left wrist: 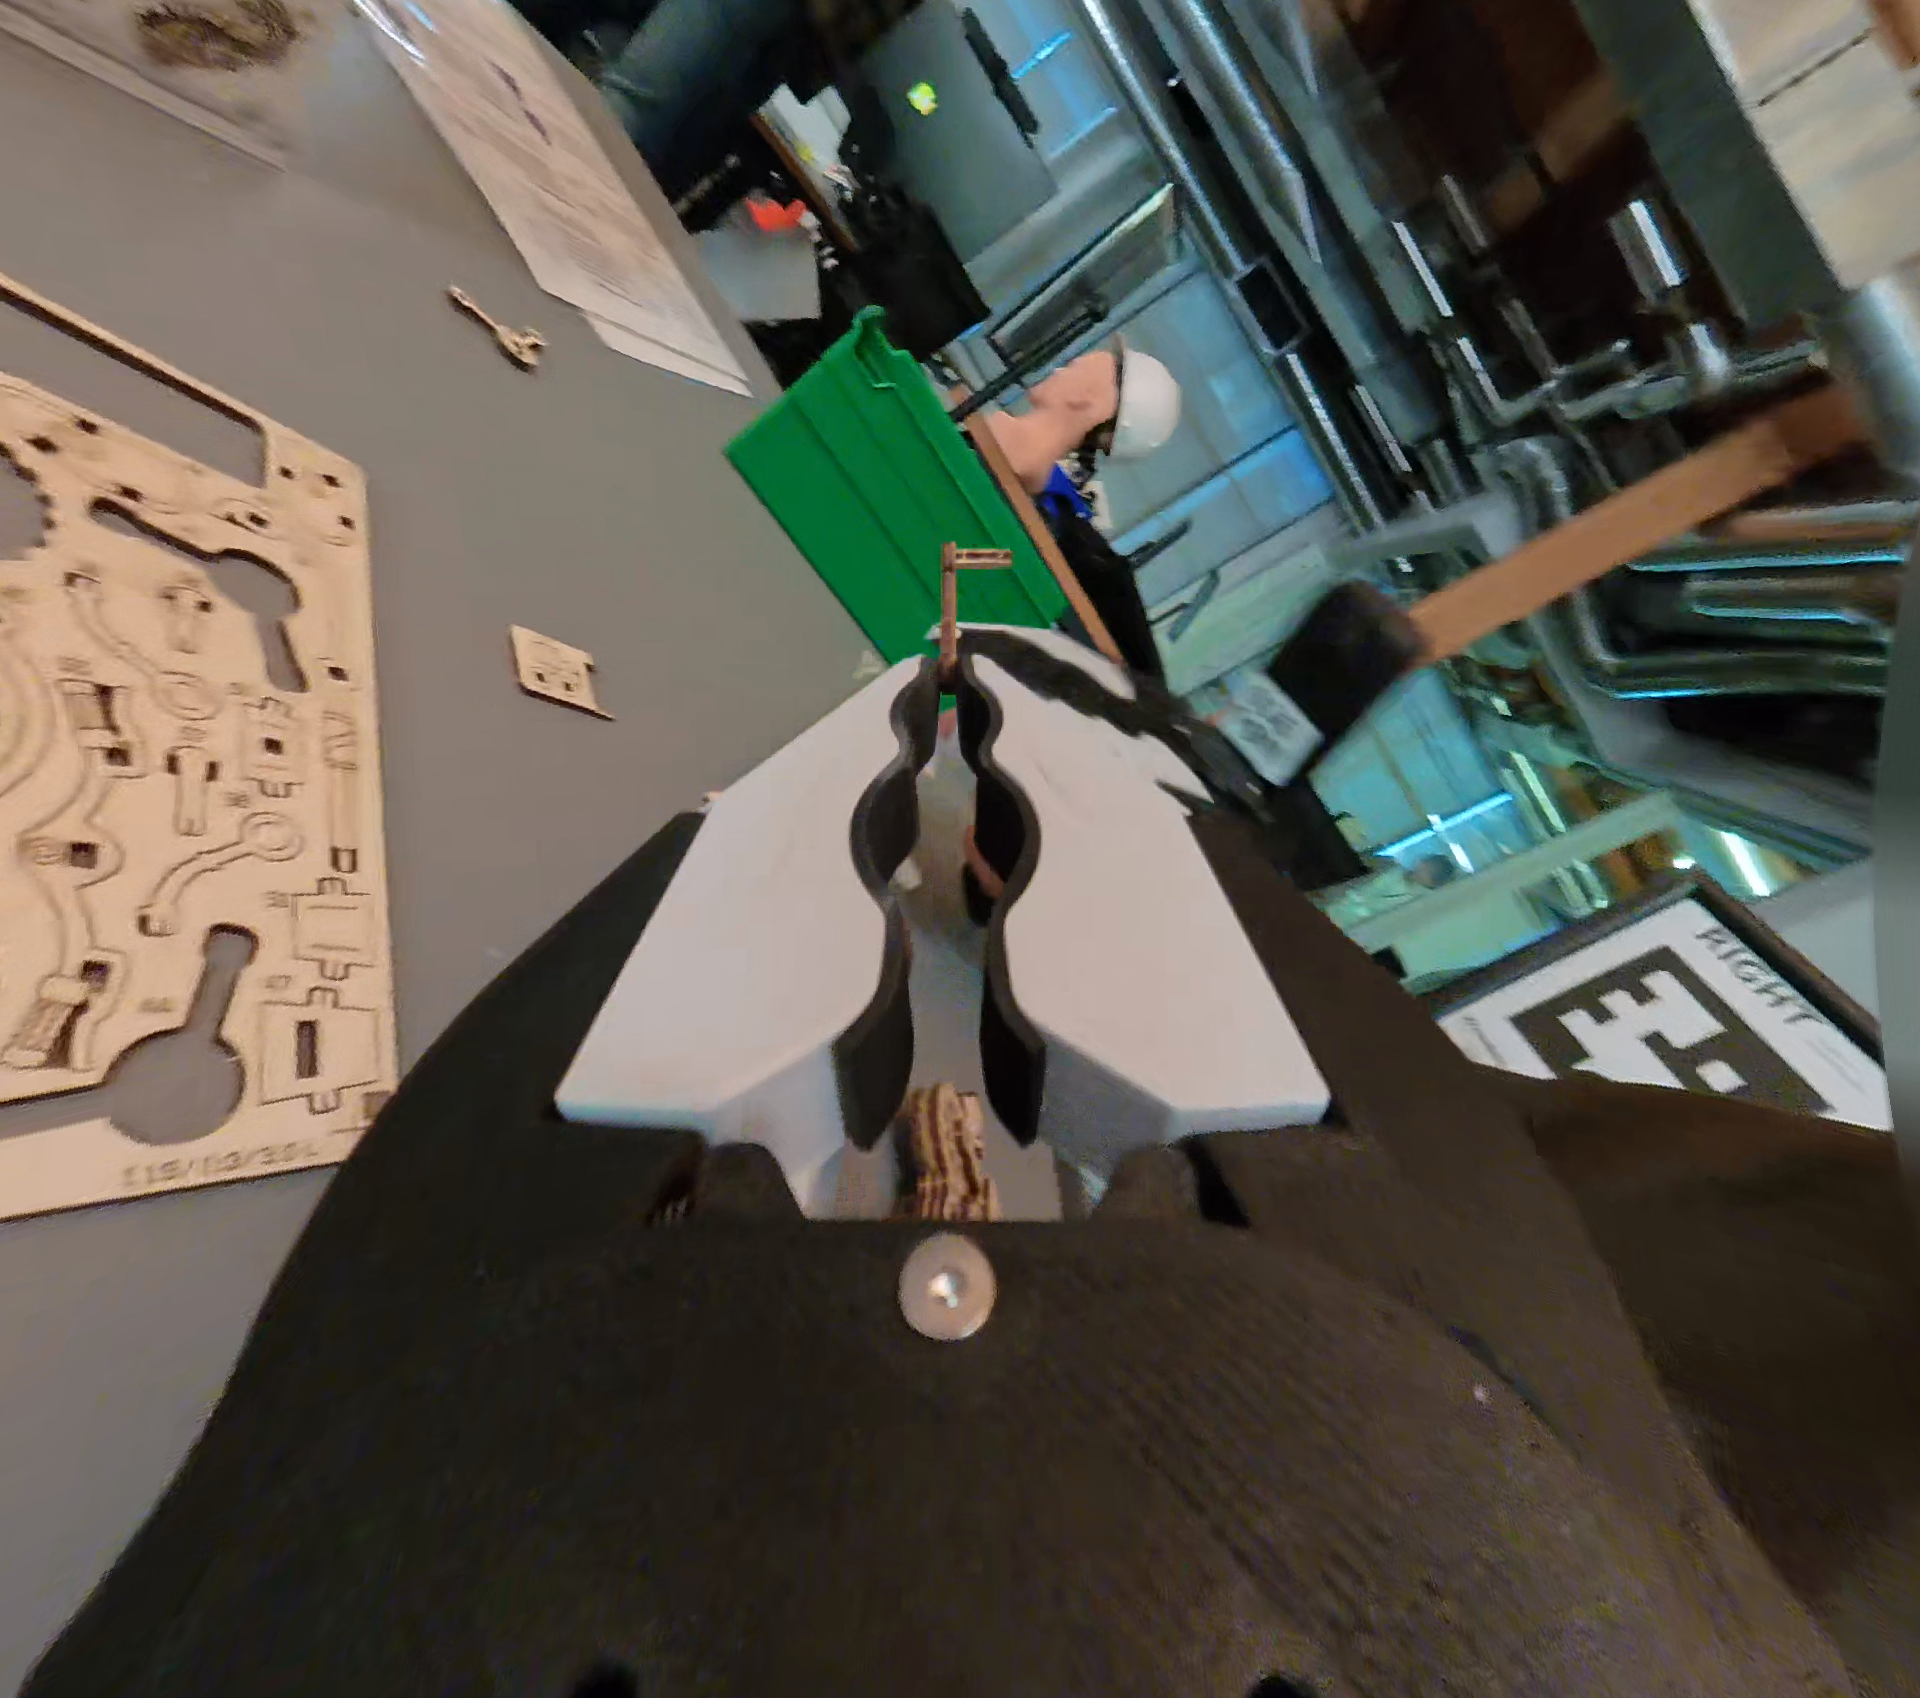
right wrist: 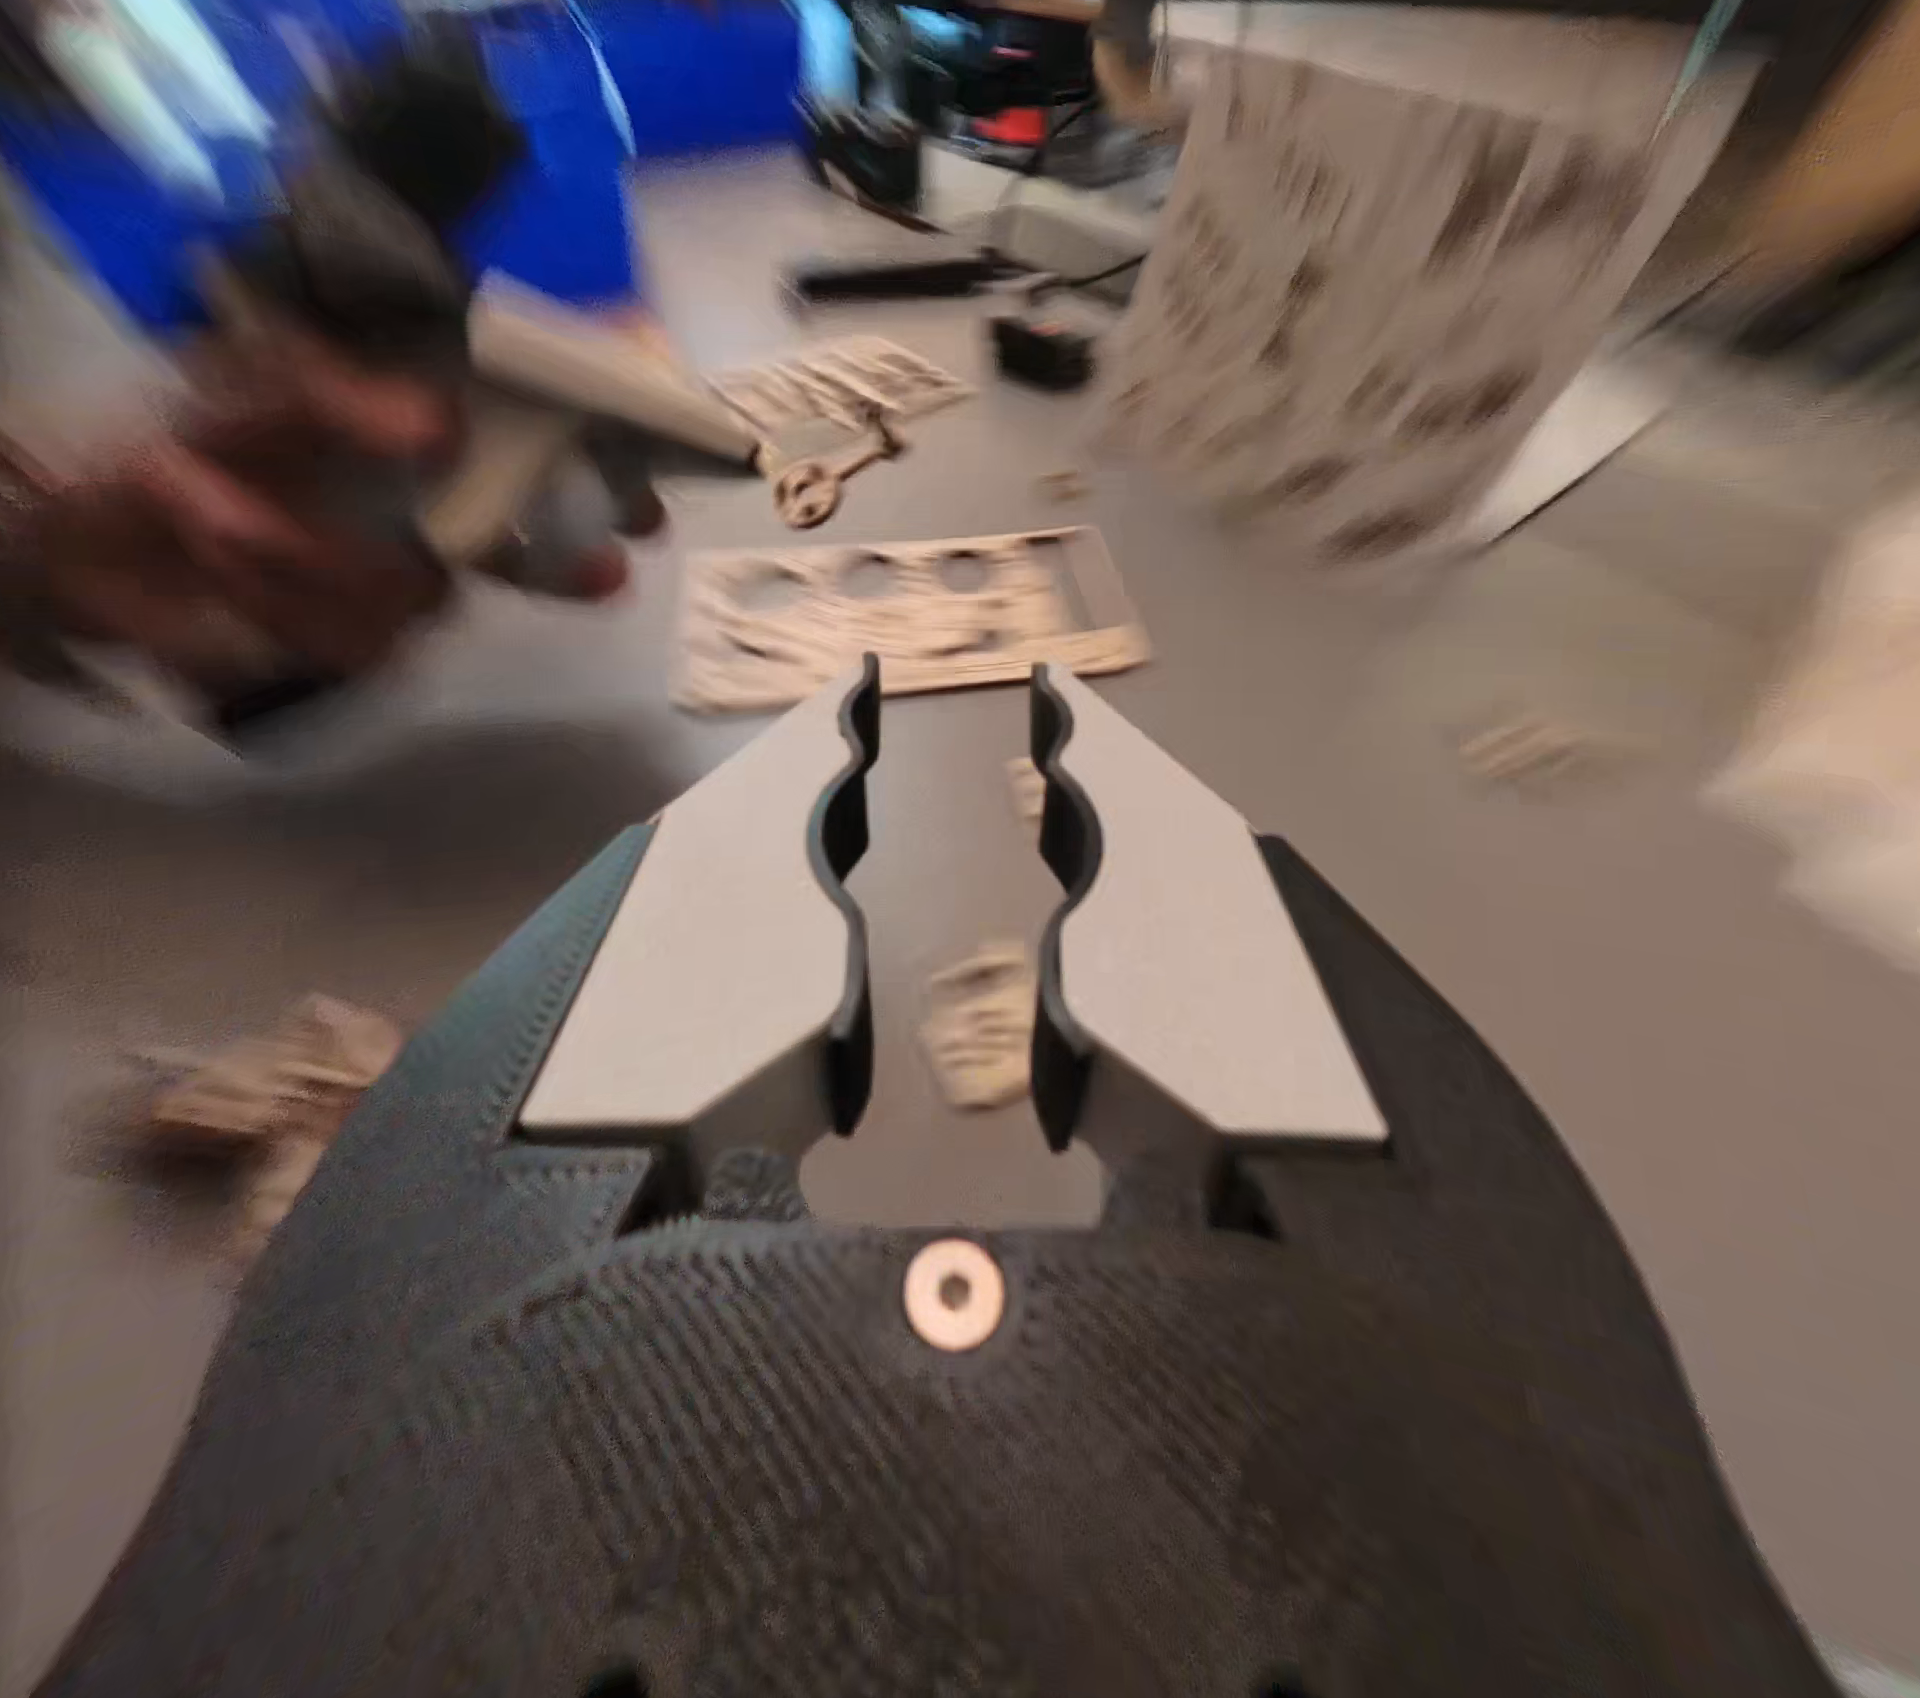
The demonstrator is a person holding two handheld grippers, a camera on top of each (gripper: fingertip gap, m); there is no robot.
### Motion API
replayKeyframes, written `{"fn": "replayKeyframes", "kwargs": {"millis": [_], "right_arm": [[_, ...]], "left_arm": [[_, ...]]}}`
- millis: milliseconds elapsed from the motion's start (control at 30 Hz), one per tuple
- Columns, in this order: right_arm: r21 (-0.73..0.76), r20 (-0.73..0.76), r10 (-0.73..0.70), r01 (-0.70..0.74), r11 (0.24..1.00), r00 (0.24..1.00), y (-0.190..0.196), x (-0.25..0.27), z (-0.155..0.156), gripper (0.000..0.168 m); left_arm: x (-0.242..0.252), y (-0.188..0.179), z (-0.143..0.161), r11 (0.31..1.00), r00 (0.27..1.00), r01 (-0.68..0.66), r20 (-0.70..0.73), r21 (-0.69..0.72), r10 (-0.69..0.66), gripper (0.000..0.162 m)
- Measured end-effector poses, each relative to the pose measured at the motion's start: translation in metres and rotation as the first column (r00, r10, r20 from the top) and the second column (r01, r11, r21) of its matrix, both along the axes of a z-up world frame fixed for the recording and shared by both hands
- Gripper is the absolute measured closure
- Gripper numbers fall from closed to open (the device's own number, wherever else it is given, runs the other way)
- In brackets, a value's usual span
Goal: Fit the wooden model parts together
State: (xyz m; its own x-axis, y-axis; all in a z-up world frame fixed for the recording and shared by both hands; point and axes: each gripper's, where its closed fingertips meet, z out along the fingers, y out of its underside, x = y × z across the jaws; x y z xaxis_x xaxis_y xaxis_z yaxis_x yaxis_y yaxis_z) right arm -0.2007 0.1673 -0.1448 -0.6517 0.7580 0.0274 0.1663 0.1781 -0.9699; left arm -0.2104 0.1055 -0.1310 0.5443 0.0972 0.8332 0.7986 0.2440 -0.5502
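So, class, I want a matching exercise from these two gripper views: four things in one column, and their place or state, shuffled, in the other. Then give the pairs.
Things:
1. left gripper
2. right gripper
3. green bin
4. cut-out wooden sheet

Places or states:
A. lying flat on the grey table
B. fingers apart, holding nothing
C. past the table's far edge
D. shut on a thin wooden piece

Pairs: 1-D, 2-B, 3-C, 4-A
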Motion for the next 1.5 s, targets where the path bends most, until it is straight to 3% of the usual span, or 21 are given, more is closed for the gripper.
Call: {"fn": "replayKeyframes", "kwargs": {"millis": [67,133,233,433,633,1067,1167,1267,1400,1500], "right_arm": [[0.293,-0.266,-0.002,0.083,0.952,0.964,-0.009,0.008,0.009,0.145],[0.46,-0.45,0.068,0.165,0.872,0.89,-0.024,0.02,0.012,0.149],[0.58,-0.503,0.163,0.192,0.792,0.849,-0.042,0.03,0.003,0.155],[0.545,-0.435,0.121,0.154,0.824,0.892,-0.039,0.027,0.001,0.151],[0.57,-0.424,0.125,0.157,0.806,0.897,-0.036,0.026,-0.003,0.149],[0.691,-0.43,0.171,0.201,0.694,0.887,-0.032,0.022,-0.021,0.153],[0.673,-0.416,0.162,0.184,0.716,0.895,-0.032,0.022,-0.02,0.153],[0.603,-0.377,0.135,0.132,0.787,0.917,-0.034,0.024,-0.016,0.153],[0.433,-0.269,0.126,0.003,0.902,0.955,-0.04,0.031,-0.008,0.153],[0.266,-0.178,0.151,-0.1,0.959,0.972,-0.046,0.037,0.0,0.153]], "left_arm": [[0.001,0.002,-0.003,0.999,1.0,-0.01,-0.029,-0.043,0.009,0.162],[0.007,0.006,-0.005,0.997,0.998,-0.004,-0.059,-0.076,0.0,0.162],[0.016,0.014,-0.008,0.993,0.994,0.014,-0.102,-0.116,-0.026,0.162],[0.032,0.024,-0.009,0.982,0.975,0.029,-0.21,-0.188,-0.069,0.162],[0.038,0.028,-0.011,0.97,0.954,0.011,-0.288,-0.244,-0.084,0.162],[0.042,0.03,-0.023,0.929,0.915,0.005,-0.372,-0.371,-0.153,0.162],[0.043,0.03,-0.022,0.933,0.911,0.015,-0.379,-0.36,-0.161,0.162],[0.047,0.03,-0.012,0.955,0.892,0.046,-0.419,-0.294,-0.172,0.146],[0.048,0.019,-0.001,0.974,0.774,0.045,-0.609,-0.223,-0.175,0.141],[0.047,0.011,0.003,0.977,0.743,0.065,-0.644,-0.203,-0.184,0.142]]}}
